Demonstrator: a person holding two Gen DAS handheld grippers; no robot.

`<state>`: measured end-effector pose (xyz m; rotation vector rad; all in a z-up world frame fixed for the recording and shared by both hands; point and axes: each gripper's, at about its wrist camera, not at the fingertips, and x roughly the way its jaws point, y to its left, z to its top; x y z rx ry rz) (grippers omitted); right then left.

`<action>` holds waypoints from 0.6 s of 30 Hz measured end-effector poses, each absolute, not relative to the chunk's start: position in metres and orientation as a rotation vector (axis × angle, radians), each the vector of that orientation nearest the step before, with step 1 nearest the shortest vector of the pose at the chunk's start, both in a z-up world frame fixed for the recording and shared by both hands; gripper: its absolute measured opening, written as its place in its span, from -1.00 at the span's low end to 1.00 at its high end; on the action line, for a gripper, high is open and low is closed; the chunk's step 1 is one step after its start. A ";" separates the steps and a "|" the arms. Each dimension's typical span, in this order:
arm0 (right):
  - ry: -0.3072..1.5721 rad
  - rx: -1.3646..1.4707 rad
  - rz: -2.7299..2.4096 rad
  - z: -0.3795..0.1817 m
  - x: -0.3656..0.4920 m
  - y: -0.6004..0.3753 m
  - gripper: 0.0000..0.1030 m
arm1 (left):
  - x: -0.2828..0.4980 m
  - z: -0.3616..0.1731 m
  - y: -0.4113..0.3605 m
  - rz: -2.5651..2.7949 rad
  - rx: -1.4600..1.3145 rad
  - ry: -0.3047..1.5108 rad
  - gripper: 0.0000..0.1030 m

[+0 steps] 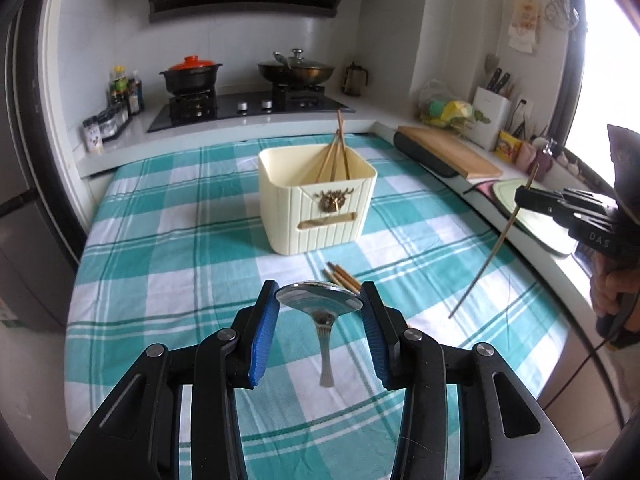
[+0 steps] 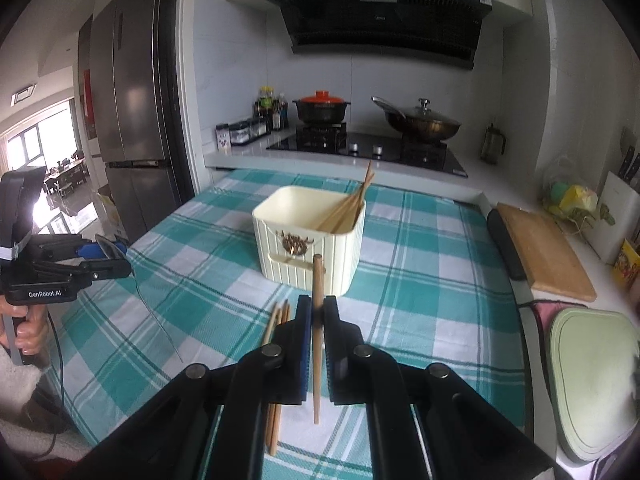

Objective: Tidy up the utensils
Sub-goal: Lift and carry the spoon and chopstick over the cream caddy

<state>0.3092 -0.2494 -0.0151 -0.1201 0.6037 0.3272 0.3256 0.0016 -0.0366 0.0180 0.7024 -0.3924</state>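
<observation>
A cream utensil box [image 1: 316, 200] [image 2: 310, 236] stands mid-table with several wooden chopsticks [image 1: 336, 156] [image 2: 348, 208] leaning inside. My left gripper [image 1: 320, 304] is shut on a metal spoon [image 1: 324, 320] by its bowl, handle hanging down, above the cloth in front of the box; it shows at the left of the right wrist view [image 2: 106, 258]. My right gripper [image 2: 318, 312] is shut on a single wooden chopstick [image 2: 317, 340], held upright in front of the box; it shows at the right of the left wrist view [image 1: 520, 196]. More chopsticks [image 1: 344, 278] [image 2: 276, 328] lie on the cloth.
The table carries a teal checked cloth [image 1: 180, 220]. Behind it is a stove with a red-lidded pot [image 1: 192, 74] and a wok [image 1: 296, 70]. A wooden cutting board [image 1: 452, 150], knife block [image 1: 490, 114] and green board [image 2: 592, 376] are on the right counter. A fridge [image 2: 132, 120] stands left.
</observation>
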 end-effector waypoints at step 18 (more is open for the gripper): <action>0.366 -0.112 0.302 0.077 0.402 -0.234 -0.88 | 0.420 0.098 0.011 -0.389 -0.120 0.531 -0.19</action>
